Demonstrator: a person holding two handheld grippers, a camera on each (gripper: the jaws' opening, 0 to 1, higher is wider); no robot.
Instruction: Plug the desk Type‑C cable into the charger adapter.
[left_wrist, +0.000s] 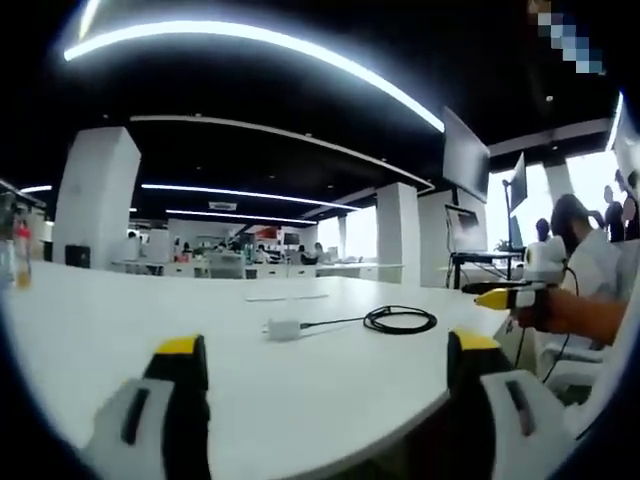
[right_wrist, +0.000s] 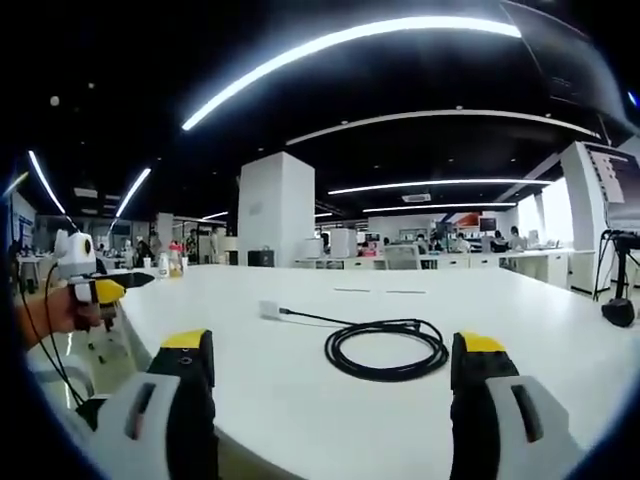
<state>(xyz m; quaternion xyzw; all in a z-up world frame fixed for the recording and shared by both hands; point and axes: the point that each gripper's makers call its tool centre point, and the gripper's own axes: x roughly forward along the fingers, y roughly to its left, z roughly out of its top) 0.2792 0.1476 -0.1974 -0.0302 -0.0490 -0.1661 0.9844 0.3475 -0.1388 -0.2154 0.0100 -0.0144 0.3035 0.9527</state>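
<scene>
Table (right_wrist: 300, 400) carries one coiled cable (right_wrist: 388, 346), one adapter (right_wrist: 270, 310); both claws gape wide, empty.

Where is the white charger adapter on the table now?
In both views, the charger adapter lies on the white table, left of the coiled black cable.

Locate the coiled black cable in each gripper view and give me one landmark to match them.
Left gripper view: the coiled black cable lies on the white table, right of centre, beyond and between the jaws.
Right gripper view: the cable lies near centre, close ahead of the jaws.
Shared landmark: the white charger adapter, at the end of the cable's straight run, left of the coil in both views.
</scene>
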